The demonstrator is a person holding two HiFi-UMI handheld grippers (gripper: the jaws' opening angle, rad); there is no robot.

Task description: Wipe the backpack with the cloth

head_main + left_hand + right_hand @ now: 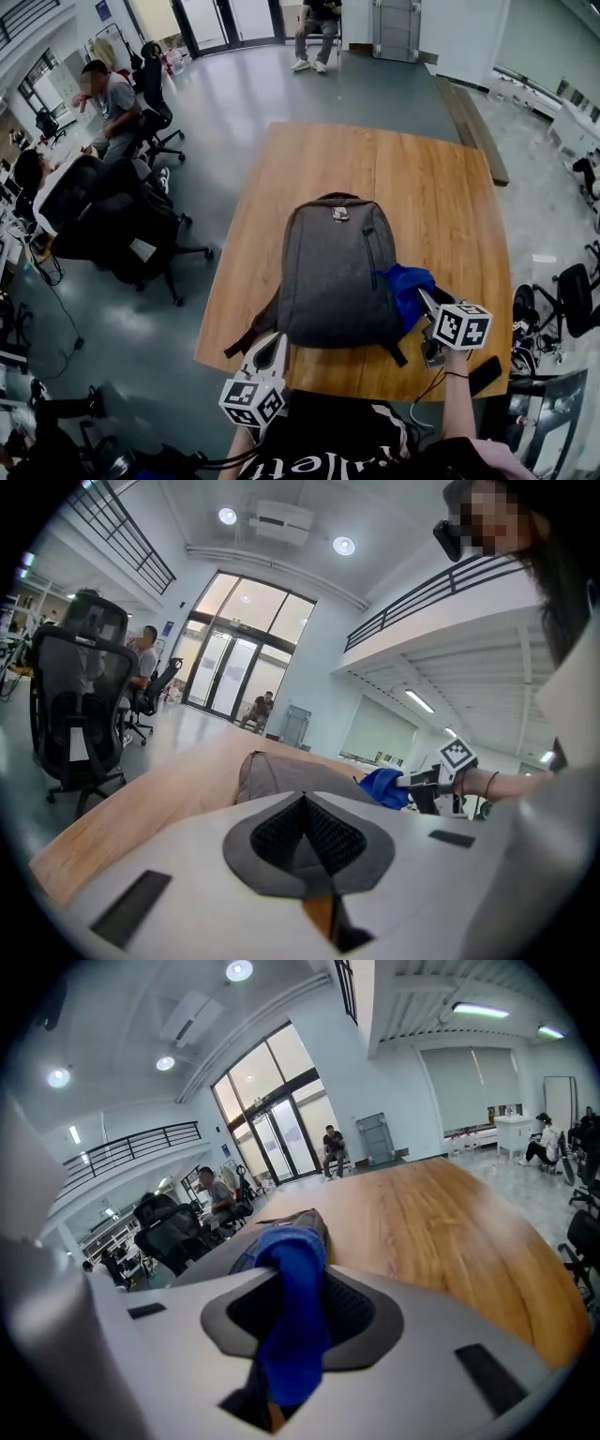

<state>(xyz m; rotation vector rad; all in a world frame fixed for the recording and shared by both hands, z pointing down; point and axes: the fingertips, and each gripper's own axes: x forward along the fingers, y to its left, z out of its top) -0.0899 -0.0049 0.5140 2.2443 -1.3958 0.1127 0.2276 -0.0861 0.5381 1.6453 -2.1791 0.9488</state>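
A grey backpack (339, 272) lies flat on the wooden table (441, 197), its top handle pointing away from me. My right gripper (424, 298) is shut on a blue cloth (409, 286), which rests against the backpack's right side. The right gripper view shows the cloth (292, 1316) pinched between the jaws, with the backpack (298, 1222) just beyond. My left gripper (272, 345) sits at the backpack's near left corner, jaws shut with nothing between them. In the left gripper view the backpack (281, 775) and cloth (384, 787) lie ahead.
Black straps (248, 337) trail off the backpack toward the table's near left edge. Office chairs (122, 225) and seated people stand on the floor to the left. More chairs (572, 300) are at the right. A person (317, 28) sits at the far end of the room.
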